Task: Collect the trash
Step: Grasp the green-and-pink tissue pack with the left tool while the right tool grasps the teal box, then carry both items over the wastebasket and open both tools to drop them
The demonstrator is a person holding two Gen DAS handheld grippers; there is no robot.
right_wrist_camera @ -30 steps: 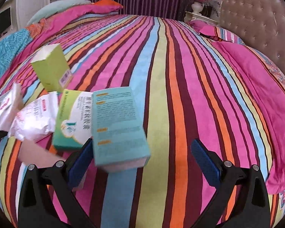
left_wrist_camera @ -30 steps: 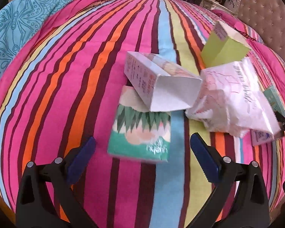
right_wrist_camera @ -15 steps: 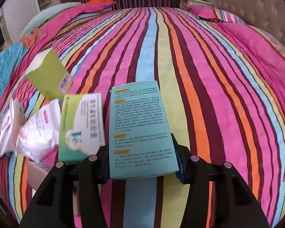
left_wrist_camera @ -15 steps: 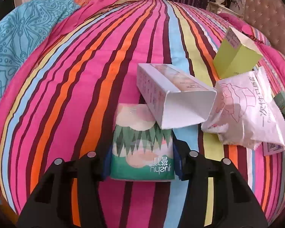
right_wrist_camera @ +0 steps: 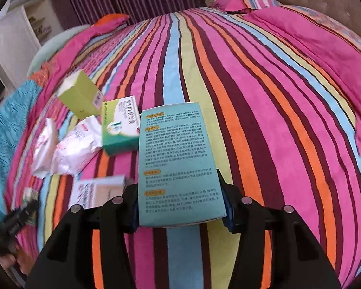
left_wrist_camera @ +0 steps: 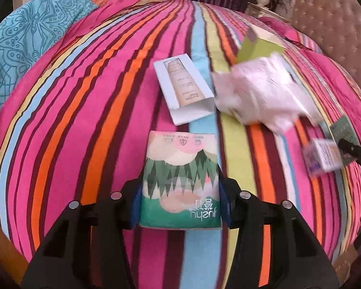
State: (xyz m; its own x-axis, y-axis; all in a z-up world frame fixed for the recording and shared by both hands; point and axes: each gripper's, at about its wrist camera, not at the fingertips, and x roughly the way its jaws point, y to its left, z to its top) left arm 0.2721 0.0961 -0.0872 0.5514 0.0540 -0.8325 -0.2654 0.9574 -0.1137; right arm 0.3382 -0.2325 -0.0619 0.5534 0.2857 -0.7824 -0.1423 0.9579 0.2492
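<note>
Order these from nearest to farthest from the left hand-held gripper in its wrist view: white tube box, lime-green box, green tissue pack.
1. green tissue pack, held in the left hand-held gripper.
2. white tube box, just beyond, centre.
3. lime-green box, farthest, upper right.

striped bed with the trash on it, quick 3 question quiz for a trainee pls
1. True or false: the left gripper is shut on the green tissue pack.
2. What does the right gripper hold? A) teal box B) lime-green box C) white wrapper
3. Fill in: the white carton lies on the ____ bedspread.

Key: 1 true; 2 A, the teal box; 3 striped.
</note>
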